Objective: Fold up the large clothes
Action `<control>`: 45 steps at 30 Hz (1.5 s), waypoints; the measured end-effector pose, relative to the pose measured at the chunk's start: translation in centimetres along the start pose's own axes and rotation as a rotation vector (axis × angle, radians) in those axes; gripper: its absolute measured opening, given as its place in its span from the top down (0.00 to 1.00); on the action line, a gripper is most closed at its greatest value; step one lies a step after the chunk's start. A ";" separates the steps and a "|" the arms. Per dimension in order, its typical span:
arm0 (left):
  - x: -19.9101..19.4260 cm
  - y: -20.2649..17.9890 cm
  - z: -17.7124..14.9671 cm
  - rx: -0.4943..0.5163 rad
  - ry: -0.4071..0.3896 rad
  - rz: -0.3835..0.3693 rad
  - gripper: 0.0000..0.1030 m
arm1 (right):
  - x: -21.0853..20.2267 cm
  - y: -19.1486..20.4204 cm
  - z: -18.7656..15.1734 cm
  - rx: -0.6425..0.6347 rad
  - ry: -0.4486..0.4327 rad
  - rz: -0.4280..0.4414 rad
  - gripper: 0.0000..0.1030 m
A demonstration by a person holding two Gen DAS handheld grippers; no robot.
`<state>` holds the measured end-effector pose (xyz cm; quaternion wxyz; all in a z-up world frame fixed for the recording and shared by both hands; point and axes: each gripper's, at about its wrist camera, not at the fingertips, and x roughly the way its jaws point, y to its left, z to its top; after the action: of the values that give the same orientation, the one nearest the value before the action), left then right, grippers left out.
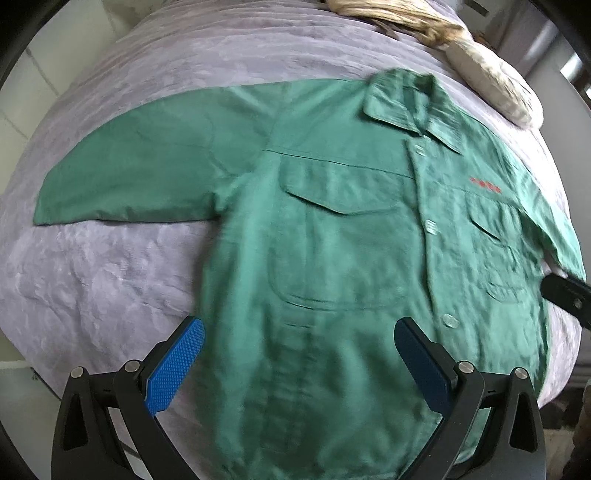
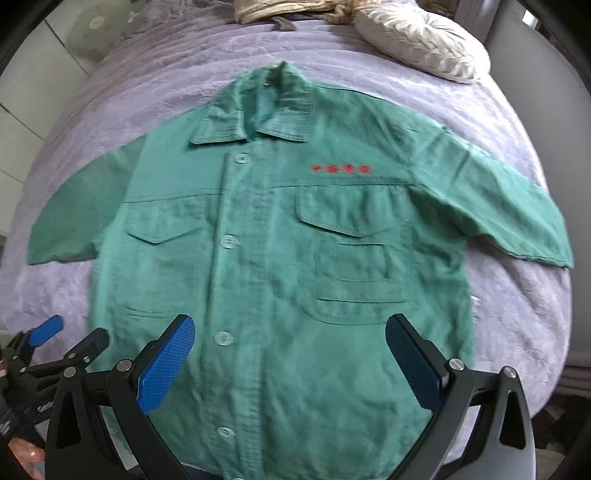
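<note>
A green short-sleeved work shirt (image 1: 332,240) lies flat and face up on a lilac bedspread (image 1: 122,266), buttoned, collar far, both sleeves spread out. It has two chest pockets and red lettering (image 2: 340,169) on the chest. It also fills the right wrist view (image 2: 288,240). My left gripper (image 1: 299,358) is open and empty above the shirt's lower left part. My right gripper (image 2: 290,354) is open and empty above the shirt's lower middle, near the button row. The left gripper also shows at the left edge of the right wrist view (image 2: 68,336).
A cream ruffled pillow (image 2: 424,40) lies at the head of the bed, right of the collar, with a bundle of tan cloth (image 2: 284,11) beside it. The bedspread (image 2: 517,306) drops off at the near and right edges. A white wall (image 2: 33,81) is on the left.
</note>
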<state>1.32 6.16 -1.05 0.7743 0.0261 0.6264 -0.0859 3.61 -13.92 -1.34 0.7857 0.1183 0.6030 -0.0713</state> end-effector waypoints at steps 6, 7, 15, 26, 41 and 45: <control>1.4 9.8 2.3 -0.154 -0.051 0.031 0.00 | 2.0 5.4 -1.1 -0.102 0.066 0.154 0.00; 1.6 11.6 2.7 -0.187 -0.063 0.039 0.00 | 2.4 6.7 -1.4 -0.129 0.076 0.157 0.00; 5.0 29.2 6.6 -0.481 -0.235 0.050 0.00 | 5.5 13.3 -3.1 -0.214 0.158 0.174 0.00; 9.2 36.4 7.8 -0.645 -0.340 -0.214 0.10 | 7.7 15.6 -3.6 -0.213 0.229 0.139 0.00; 0.9 29.6 12.0 -0.382 -0.503 -0.387 0.95 | 6.7 15.8 -4.0 -0.191 0.171 0.157 0.00; -1.6 20.1 15.3 -0.186 -0.522 -0.443 0.95 | 5.6 13.0 -4.2 -0.138 0.136 0.174 0.00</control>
<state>19.09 23.85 2.47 0.8698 -0.2039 0.4032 -0.1982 4.50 -0.14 -6.42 0.7526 0.1204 0.6456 0.0468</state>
